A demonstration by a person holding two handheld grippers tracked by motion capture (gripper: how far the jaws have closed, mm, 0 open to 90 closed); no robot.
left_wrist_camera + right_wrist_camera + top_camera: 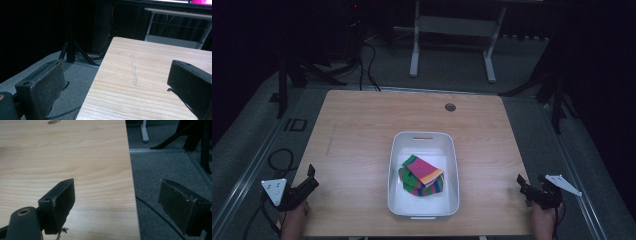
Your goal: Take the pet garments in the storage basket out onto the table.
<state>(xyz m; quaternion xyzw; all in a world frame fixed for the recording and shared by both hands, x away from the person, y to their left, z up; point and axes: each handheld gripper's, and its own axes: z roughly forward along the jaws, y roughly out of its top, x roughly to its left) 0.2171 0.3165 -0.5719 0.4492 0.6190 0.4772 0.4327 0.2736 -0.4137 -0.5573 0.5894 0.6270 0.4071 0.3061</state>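
Left gripper [310,176] sits at the near left corner of the table [362,130], held in a hand [294,222] that comes up from the bottom edge; in its own view [117,82] we see both jaws spread wide with nothing between them, one over the grey carpet beyond the table's edge, the other over the wood. Right gripper [523,186] rests at the near right corner, likewise held from below; its own view [115,202] gives the same reading: jaws apart and empty, straddling the table's right edge, one above wood and one above carpet, with a dark cable [155,212] running on the floor beneath. Both are well apart from the white bin [447,150], which stands at the middle of the table toward the near side. Inside the bin we note a stack of folded striped cloths [422,176], pink, green, orange and blue, lying on its floor toward the near end. A pale streak [134,72] marks the wood on the left side. A round grommet hole [450,107] sits near the far edge.
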